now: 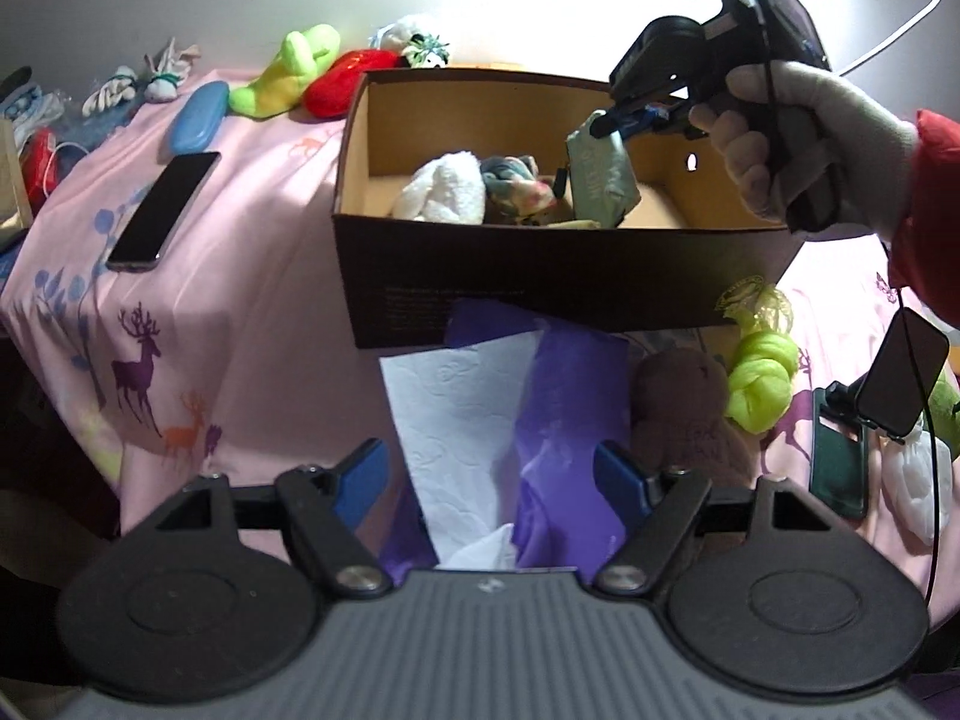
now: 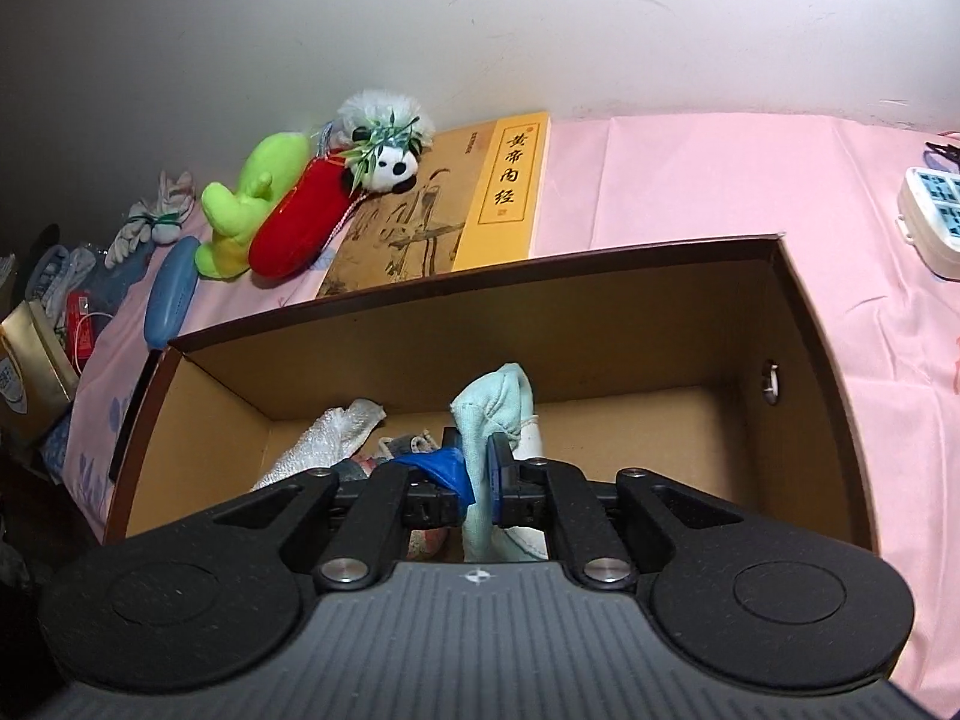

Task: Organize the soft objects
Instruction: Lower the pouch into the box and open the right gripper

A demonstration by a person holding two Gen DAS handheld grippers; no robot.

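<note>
Now over the open brown cardboard box (image 2: 600, 324): right gripper (image 2: 477, 468), jaws pinched tight on a pale mint-green soft cloth (image 2: 495, 402), hanging above the box's middle. Left gripper (image 1: 486, 468), jaws spread wide, gripping nothing, above white tissue and purple paper (image 1: 564, 396) at the pink surface's (image 1: 252, 276) near edge.

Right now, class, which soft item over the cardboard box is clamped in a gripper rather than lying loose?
The pale green cloth: the right gripper pinches it above the box, while the white towel and the multicoloured cloth lie loose on the bottom.
</note>
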